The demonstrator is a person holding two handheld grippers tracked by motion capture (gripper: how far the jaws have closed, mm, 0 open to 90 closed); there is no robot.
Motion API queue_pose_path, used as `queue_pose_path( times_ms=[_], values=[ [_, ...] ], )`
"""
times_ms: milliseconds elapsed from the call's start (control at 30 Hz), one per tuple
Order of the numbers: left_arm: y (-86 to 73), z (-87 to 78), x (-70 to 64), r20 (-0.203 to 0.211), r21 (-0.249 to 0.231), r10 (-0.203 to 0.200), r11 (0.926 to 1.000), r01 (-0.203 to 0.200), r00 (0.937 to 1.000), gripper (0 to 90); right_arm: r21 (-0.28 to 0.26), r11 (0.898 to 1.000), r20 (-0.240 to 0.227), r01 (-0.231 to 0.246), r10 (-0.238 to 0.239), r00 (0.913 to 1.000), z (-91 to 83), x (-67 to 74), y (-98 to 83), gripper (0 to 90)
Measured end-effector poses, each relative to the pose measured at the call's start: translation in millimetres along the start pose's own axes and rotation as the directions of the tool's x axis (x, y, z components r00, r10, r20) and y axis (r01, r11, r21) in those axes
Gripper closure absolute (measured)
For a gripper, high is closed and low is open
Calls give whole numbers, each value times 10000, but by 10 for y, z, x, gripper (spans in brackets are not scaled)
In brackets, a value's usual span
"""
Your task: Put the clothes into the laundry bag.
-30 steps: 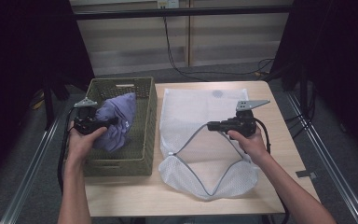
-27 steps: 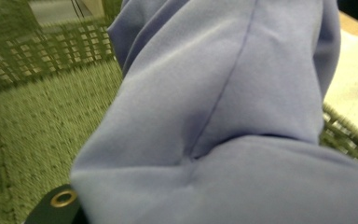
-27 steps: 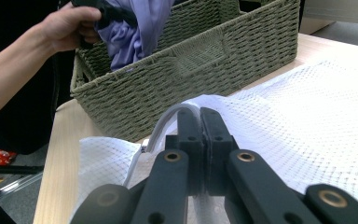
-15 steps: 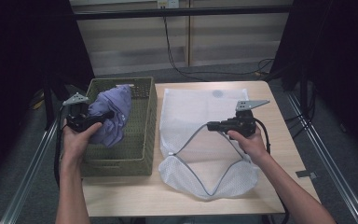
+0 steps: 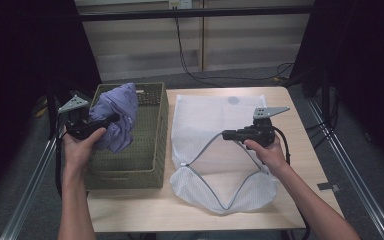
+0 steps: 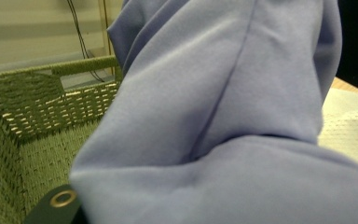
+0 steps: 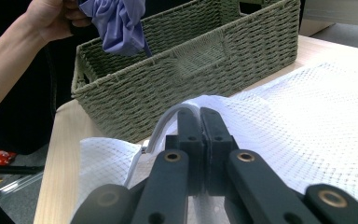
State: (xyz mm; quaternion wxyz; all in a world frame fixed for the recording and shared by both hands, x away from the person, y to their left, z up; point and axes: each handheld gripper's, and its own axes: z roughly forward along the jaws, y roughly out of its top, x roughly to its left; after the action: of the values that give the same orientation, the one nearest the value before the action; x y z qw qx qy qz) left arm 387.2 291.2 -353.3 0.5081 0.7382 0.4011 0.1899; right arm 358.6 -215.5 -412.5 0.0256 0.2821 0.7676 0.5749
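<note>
Light wooden table (image 5: 300, 200). Green woven basket (image 5: 145, 165) on left half, reaching near and far. White mesh laundry bag (image 5: 210, 120) flat on middle and right, just beside basket, zipped mouth open at near end.

Both forearms bare, no sleeves visible. Left tool (image 5: 111, 118): black body, grey three-cornered plate on top, black cable trailing. Right tool (image 7: 200, 122): black jaws, brass-coloured rivets, likely matte plastic; grey plate, black cable.

Basket (image 5: 150, 150): left on table (image 5: 310, 150).
Mesh bag (image 5: 215, 125): right, just beside basket.
Cloth (image 5: 120, 112): up over basket's far-left part.
</note>
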Motion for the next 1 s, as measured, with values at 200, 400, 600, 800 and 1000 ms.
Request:
queue_pose_path(
  times_ms=[200,400,600,800,1000],
  values=[
    [51,-49,-53,55,-303,186,9994,-184,9998,689,4,10000,24,1,-1,10000,2,-2,-1,888],
    [130,-132,-118,104,-632,324,9975,-317,9994,689,-15,10000,-26,-9,9,10000,-10,-4,3,888],
    [186,-176,-179,209,-819,488,9955,-470,9986,689,-3,10000,-27,30,-30,10000,-4,2,4,888],
    [216,-212,-189,500,-1034,513,9936,-460,9974,687,-23,10000,-23,22,-22,10000,-10,-3,5,888],
    [276,-258,-256,537,-1133,620,9920,-556,9966,686,-28,10000,-28,16,-16,10000,-9,-2,5,888]
  ],
)
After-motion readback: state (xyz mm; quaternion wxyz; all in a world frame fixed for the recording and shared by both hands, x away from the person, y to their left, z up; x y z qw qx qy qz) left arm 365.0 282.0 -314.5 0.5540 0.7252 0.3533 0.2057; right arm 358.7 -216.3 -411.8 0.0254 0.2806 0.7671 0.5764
